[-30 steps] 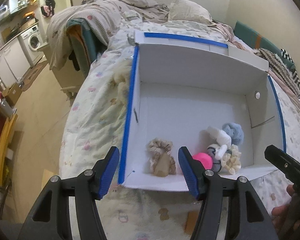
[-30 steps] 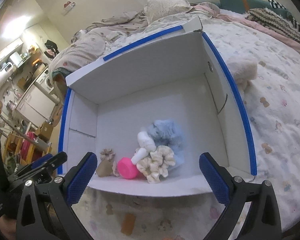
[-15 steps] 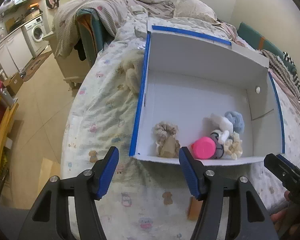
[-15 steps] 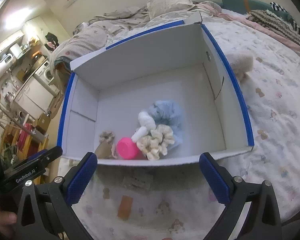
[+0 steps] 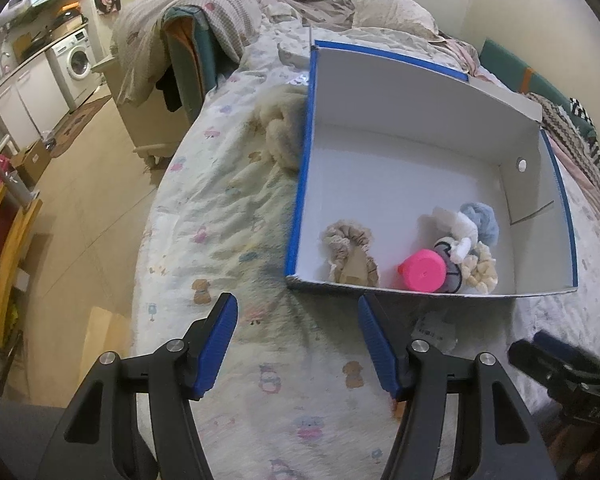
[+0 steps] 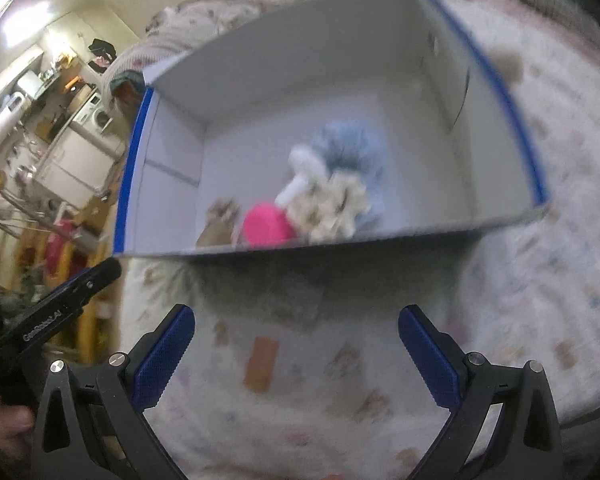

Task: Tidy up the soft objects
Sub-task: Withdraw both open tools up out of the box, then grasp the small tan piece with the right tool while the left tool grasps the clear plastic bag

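Note:
A white box with blue edges (image 5: 300, 168) (image 6: 128, 184) lies on the bed. In its near part sit a beige scrunchie (image 5: 350, 254) (image 6: 222, 216), a pink round item (image 5: 422, 270) (image 6: 264, 228), a cream scrunchie (image 5: 480, 270) (image 6: 336, 208), a white soft piece (image 5: 456, 224) and a pale blue fluffy one (image 5: 480, 222) (image 6: 348, 148). My left gripper (image 5: 296, 340) hovers open over the bedspread short of the box's near wall, nothing between its fingers. My right gripper (image 6: 296, 354) is also open and empty, short of the same wall; its view is blurred.
A cream fluffy item (image 5: 282, 132) lies on the patterned bedspread against the box's left wall. A small orange-brown piece (image 6: 262, 364) lies on the bedspread near the right gripper. The bed's edge drops to the floor at left. Pillows and blankets (image 5: 392, 12) are piled beyond the box.
Both grippers have drawn back from over the box's near wall to above the bedspread in front of it. The right view has tilted downward and blurred. Both stay open and empty.

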A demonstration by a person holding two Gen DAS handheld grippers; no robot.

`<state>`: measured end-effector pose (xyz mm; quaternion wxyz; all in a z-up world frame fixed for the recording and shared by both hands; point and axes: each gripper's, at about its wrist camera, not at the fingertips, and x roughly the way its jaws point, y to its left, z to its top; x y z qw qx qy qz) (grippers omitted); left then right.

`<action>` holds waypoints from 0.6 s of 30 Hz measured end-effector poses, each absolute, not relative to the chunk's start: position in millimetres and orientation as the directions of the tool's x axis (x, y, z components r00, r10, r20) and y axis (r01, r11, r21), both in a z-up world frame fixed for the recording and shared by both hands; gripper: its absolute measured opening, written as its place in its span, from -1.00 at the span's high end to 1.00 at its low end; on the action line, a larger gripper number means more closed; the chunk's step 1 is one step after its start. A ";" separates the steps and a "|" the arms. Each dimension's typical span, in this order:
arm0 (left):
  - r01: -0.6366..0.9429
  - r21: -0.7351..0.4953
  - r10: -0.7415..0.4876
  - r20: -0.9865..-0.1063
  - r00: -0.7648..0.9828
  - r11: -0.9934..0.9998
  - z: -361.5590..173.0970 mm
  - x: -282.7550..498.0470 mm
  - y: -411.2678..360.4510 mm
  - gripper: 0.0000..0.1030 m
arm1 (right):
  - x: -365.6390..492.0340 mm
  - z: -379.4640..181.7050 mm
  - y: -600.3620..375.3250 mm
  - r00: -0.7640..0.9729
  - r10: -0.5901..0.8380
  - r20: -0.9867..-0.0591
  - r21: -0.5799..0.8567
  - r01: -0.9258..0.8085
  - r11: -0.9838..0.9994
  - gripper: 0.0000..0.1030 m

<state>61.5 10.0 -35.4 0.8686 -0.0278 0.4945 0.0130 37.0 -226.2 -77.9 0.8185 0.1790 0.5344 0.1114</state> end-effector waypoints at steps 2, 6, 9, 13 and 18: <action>-0.056 -0.037 -0.004 -0.862 0.507 0.998 -36.8 59.9 13.3 -0.15 | 37.6 -88.3 -226.4 0.362 0.413 -0.836 0.453 0.030 0.891 -1.00; -0.070 -0.046 -0.006 -0.871 0.492 0.996 -39.7 58.6 22.5 -0.15 | 40.3 -106.3 -224.7 0.303 0.432 -0.849 0.472 0.070 0.879 -1.00; -0.080 -0.063 -0.017 -0.877 0.479 0.995 -41.2 58.0 28.4 -0.15 | 42.8 -123.1 -219.2 0.240 0.452 -0.859 0.484 0.092 0.870 -1.00; -0.087 -0.074 -0.025 -0.883 0.469 0.993 -42.2 57.7 33.8 -0.15 | 44.6 -143.0 -196.7 0.138 0.468 -0.873 0.479 0.058 0.876 -0.50; -0.097 -0.080 -0.027 -0.890 0.455 0.992 -45.6 57.6 36.2 -0.15 | 45.9 -161.2 -161.4 0.059 0.465 -0.883 0.465 -0.016 0.885 0.17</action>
